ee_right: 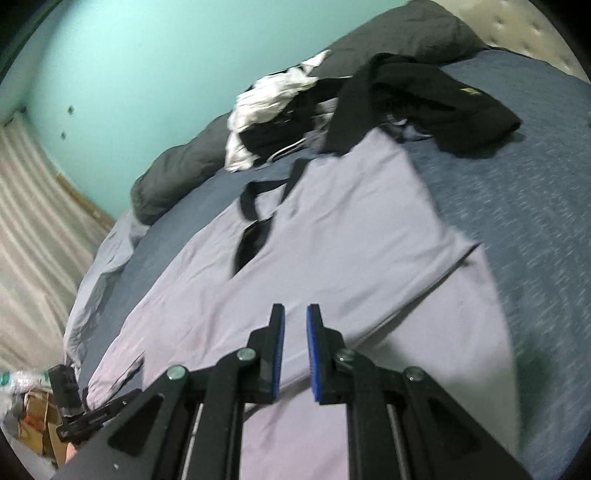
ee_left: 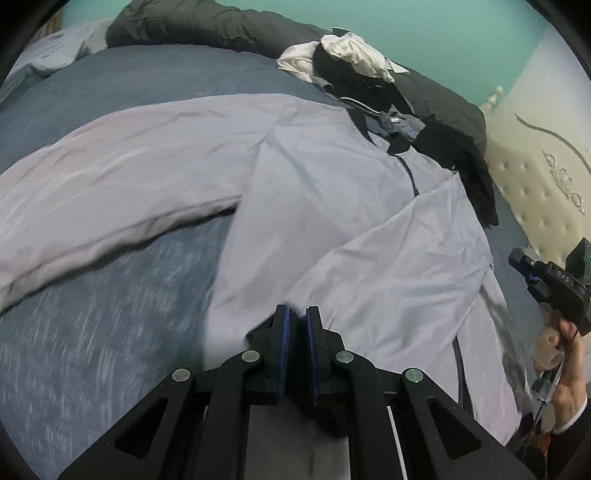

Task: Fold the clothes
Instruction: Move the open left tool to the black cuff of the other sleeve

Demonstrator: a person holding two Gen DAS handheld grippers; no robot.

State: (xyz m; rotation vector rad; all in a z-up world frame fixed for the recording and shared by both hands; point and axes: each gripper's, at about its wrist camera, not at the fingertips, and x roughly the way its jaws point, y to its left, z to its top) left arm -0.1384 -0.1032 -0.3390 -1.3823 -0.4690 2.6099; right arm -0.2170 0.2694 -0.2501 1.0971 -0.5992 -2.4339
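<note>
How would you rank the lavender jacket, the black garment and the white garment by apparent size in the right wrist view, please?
1. lavender jacket
2. black garment
3. white garment; it is partly buried and farther off, so the last two are unsure.

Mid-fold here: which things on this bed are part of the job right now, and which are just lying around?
In the job:
- lilac jacket, spread flat, one sleeve folded across
- left claw, shut, empty
- right claw, shut, empty

Lying about:
- clothes pile, white and black, maybe next
- black garment
- dark quilt
- blue sheet
- headboard
</note>
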